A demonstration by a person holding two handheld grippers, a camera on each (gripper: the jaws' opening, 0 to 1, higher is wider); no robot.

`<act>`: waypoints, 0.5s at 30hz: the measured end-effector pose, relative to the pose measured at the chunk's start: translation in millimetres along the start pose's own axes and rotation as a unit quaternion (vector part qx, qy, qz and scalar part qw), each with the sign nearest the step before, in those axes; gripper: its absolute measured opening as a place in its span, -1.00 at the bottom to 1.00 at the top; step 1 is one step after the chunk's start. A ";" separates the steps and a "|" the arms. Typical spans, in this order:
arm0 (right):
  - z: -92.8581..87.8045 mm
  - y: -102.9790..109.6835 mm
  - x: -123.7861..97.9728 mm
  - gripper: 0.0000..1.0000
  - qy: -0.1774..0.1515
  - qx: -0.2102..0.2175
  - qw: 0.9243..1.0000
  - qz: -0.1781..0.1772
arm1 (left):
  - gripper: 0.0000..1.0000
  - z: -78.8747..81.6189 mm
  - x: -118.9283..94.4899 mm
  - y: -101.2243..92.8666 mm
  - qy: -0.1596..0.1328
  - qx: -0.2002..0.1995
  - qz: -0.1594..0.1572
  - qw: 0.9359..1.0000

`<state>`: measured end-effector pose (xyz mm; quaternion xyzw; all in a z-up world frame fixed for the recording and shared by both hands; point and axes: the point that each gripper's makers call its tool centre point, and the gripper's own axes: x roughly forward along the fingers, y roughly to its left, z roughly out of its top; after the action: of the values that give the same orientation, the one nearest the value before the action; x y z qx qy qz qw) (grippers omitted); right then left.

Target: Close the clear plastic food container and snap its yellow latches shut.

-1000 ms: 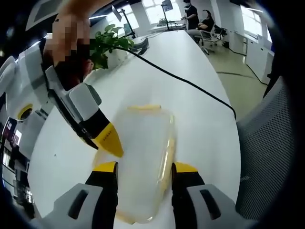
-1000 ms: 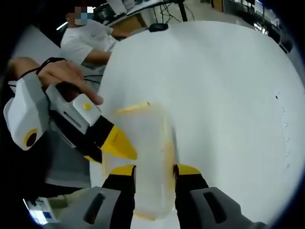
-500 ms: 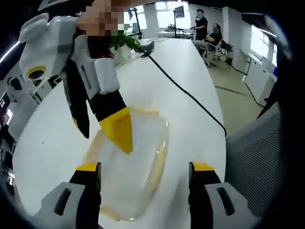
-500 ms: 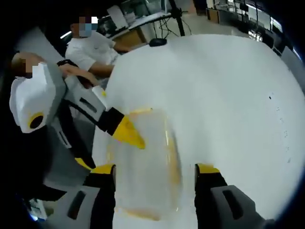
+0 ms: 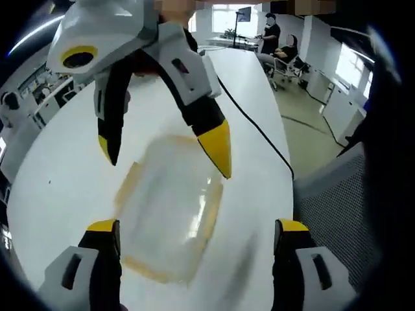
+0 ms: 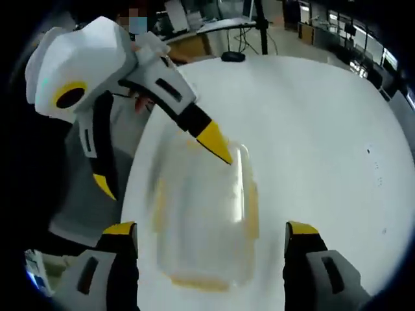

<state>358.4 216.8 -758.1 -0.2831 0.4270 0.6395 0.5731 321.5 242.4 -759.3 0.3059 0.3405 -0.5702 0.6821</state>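
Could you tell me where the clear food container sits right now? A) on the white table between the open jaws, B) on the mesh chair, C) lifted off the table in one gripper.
A: the container lies flat on the white table, ungripped, both grippers' jaws spread wide.

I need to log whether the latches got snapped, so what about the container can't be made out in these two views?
- Left gripper view: the container is motion-blurred, so whether its yellow latches are snapped cannot be told; the right tongs cross over its far end.
- Right gripper view: the container is smeared too, hiding the lid seam; the left tongs overlap its far edge.
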 end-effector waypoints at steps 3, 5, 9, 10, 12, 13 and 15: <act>-0.7 4.9 -0.8 0.86 -0.009 0.006 1.000 -0.001 | 0.96 -2.2 -0.6 3.1 0.007 0.009 -0.005 1.000; -3.2 5.2 0.4 0.86 -0.014 0.013 1.000 -0.005 | 0.93 -4.0 -1.3 5.4 0.013 0.016 -0.009 1.000; -12.4 6.9 2.8 0.84 -0.006 0.017 1.000 -0.015 | 0.93 -6.8 -0.5 10.8 0.020 0.016 -0.012 1.000; -13.6 7.3 3.0 0.83 -0.005 0.014 1.000 -0.018 | 0.93 -7.4 -0.4 12.0 0.022 0.018 -0.012 1.000; -15.4 8.6 3.3 0.82 -0.003 0.014 1.000 -0.022 | 0.92 -8.6 -0.4 13.1 0.025 0.024 -0.016 0.999; -16.5 9.6 3.5 0.82 -0.001 0.012 1.000 -0.023 | 0.87 -9.7 -0.7 13.7 0.028 0.026 -0.018 0.999; -17.3 10.0 4.0 0.82 0.000 0.008 0.999 -0.031 | 0.83 -12.5 -1.4 15.3 0.034 0.031 -0.020 0.999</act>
<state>345.7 203.9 -767.5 -0.2914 0.4230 0.6184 0.5948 334.9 255.8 -764.9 0.3395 0.3520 -0.5835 0.6483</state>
